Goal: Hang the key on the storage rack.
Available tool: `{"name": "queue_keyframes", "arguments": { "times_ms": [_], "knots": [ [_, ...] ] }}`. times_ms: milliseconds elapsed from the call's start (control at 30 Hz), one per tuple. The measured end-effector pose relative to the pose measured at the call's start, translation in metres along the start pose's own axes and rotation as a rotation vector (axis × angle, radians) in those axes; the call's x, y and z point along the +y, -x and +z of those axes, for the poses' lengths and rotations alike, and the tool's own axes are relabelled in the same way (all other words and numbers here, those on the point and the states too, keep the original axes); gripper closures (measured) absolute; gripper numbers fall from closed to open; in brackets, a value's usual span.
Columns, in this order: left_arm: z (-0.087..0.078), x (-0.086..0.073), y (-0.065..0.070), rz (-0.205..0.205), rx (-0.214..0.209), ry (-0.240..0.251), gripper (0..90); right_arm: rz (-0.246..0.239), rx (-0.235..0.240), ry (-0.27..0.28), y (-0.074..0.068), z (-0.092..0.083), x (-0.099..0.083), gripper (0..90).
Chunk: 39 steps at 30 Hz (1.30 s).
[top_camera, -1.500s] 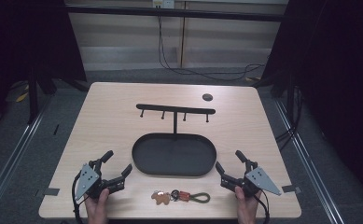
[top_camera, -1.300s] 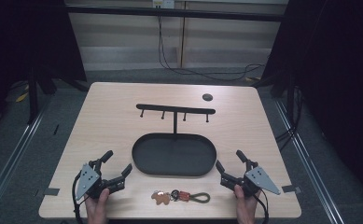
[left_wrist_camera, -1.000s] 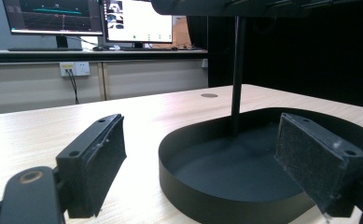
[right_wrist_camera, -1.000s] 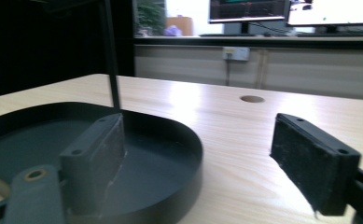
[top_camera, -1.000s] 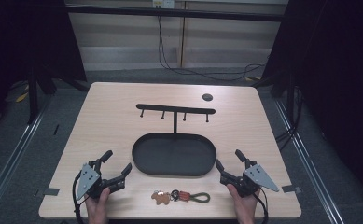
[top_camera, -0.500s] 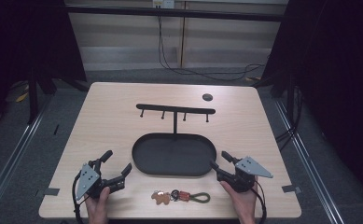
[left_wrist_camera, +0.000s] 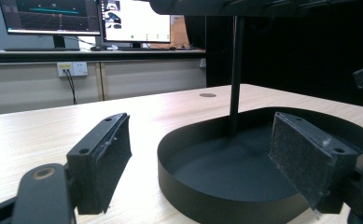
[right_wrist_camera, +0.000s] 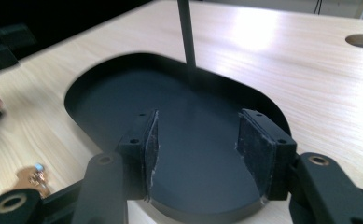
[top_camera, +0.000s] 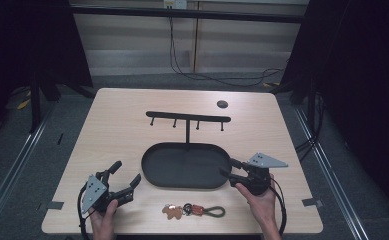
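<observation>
Your left gripper (top_camera: 123,176) sits where it was a second and a half ago, near the left end of the black oval tray (top_camera: 154,176), its jaws spread wide and empty; in the left gripper view the tray wall lies just ahead between the two pads (left_wrist_camera: 105,161). To its right, and near the table's front edge, the keychain (top_camera: 193,210) lies flat on the table (top_camera: 117,125) and has not shifted (a small brown charm at one end, a dark green cord loop at the other). What has changed is your right gripper (top_camera: 230,168): it has swung inward from the right, so its tips now reach over the tray's right rim, jaws partly open with nothing between them. In the right gripper view the tray floor fills the gap between the pads, and the keychain (right_wrist_camera: 30,179) shows low on its left, behind the jaw line. That suggests your right hand is turning toward the pick, but the keychain lies short of the jaws and below them, so you would need to draw back and drop down before closing; the hooks on the stand (top_camera: 188,118) wait beyond the tray.
</observation>
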<state>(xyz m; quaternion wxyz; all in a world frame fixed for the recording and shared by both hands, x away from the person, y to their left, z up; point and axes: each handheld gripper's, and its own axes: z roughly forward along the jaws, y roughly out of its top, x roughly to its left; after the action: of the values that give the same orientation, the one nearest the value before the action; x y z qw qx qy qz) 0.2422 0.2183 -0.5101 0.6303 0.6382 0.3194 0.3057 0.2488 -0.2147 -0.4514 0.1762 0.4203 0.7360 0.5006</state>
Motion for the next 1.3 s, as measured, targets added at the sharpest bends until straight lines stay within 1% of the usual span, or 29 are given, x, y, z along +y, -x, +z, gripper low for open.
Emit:
{"name": "queue_keyframes", "arguments": {
  "times_ms": [33, 67, 133, 167, 200, 233, 300, 367, 400, 433, 500, 533, 600, 633, 667, 733, 800, 833, 867, 967, 1100, 1133, 1267, 1300],
  "knots": [
    [0.000, 0.000, 0.000, -0.002, 0.001, 0.005, 20.2, -0.009, -0.004, -0.021, 0.000, 0.001, 0.002, 48.0],
    [0.000, 0.000, 0.000, -0.002, 0.002, 0.005, 20.2, -0.002, 0.026, -0.048, -0.001, 0.001, 0.004, 48.3],
    [0.000, 0.000, 0.000, -0.001, 0.003, 0.002, 20.2, 0.013, 0.059, -0.062, -0.001, 0.001, 0.006, 48.3],
    [0.000, 0.000, 0.000, 0.001, 0.005, -0.001, 20.2, 0.008, 0.084, -0.081, -0.001, 0.002, 0.007, 48.7],
    [0.000, 0.000, 0.000, 0.006, 0.006, -0.010, 20.2, 0.003, 0.089, -0.097, -0.001, 0.002, 0.008, 49.5],
    [0.000, 0.000, 0.000, 0.006, 0.006, -0.012, 20.2, -0.014, 0.094, -0.124, -0.002, 0.003, 0.008, 49.7],
    [0.001, 0.000, 0.000, -0.003, 0.007, -0.010, 20.2, -0.029, 0.124, -0.180, -0.002, 0.005, 0.009, 50.5],
    [0.001, 0.001, 0.000, 0.000, 0.006, -0.010, 20.2, -0.063, 0.119, -0.224, -0.004, 0.006, 0.008, 50.9],
    [0.001, 0.000, 0.000, 0.001, 0.003, -0.009, 20.2, -0.072, 0.125, -0.239, -0.004, 0.007, 0.007, 50.8],
    [0.001, 0.000, 0.000, -0.003, 0.006, -0.005, 20.2, -0.072, 0.120, -0.251, -0.004, 0.007, 0.007, 50.8],
    [0.001, 0.000, 0.000, 0.008, 0.017, 0.001, 20.2, -0.072, 0.138, -0.270, -0.004, 0.007, 0.006, 52.4],
    [0.001, 0.000, 0.000, 0.008, 0.018, 0.000, 20.2, -0.079, 0.135, -0.280, -0.004, 0.007, 0.006, 53.0],
    [0.001, 0.000, 0.000, 0.008, 0.020, 0.000, 20.2, -0.095, 0.149, -0.299, -0.004, 0.005, 0.006, 55.8],
    [0.001, 0.000, 0.000, 0.008, 0.020, 0.001, 20.2, -0.100, 0.143, -0.307, -0.005, 0.004, 0.006, 55.8],
    [0.000, 0.000, 0.000, 0.010, 0.023, 0.001, 20.2, -0.101, 0.151, -0.313, -0.005, 0.003, 0.007, 55.3],
    [0.000, 0.000, 0.000, 0.010, 0.024, 0.002, 20.2, -0.112, 0.165, -0.350, -0.004, 0.001, 0.007, 53.2],
    [0.000, 0.000, 0.000, 0.010, 0.023, 0.002, 20.2, -0.112, 0.180, -0.382, -0.004, 0.000, 0.007, 50.4],
    [0.000, 0.000, 0.000, 0.010, 0.023, 0.002, 20.2, -0.119, 0.173, -0.393, -0.004, -0.001, 0.007, 50.1],
    [0.000, 0.000, 0.000, 0.010, 0.023, 0.002, 20.2, -0.113, 0.186, -0.407, -0.003, -0.001, 0.007, 49.1],
    [0.000, 0.000, 0.000, 0.009, 0.023, 0.003, 19.8, -0.108, 0.190, -0.423, -0.003, -0.003, 0.006, 49.0],
    [0.000, 0.000, 0.000, 0.008, 0.022, 0.003, 18.7, -0.122, 0.177, -0.445, -0.004, -0.005, 0.005, 50.2],
    [0.000, 0.000, 0.000, 0.007, 0.020, 0.002, 18.4, -0.116, 0.184, -0.448, -0.004, -0.005, 0.005, 50.2],
    [0.000, 0.000, 0.000, 0.010, 0.023, 0.002, 18.3, -0.112, 0.179, -0.443, -0.005, -0.004, 0.003, 50.6],
    [0.000, 0.000, 0.000, 0.009, 0.023, 0.003, 18.3, -0.111, 0.186, -0.448, -0.006, -0.003, 0.002, 52.4]
  ]
}}
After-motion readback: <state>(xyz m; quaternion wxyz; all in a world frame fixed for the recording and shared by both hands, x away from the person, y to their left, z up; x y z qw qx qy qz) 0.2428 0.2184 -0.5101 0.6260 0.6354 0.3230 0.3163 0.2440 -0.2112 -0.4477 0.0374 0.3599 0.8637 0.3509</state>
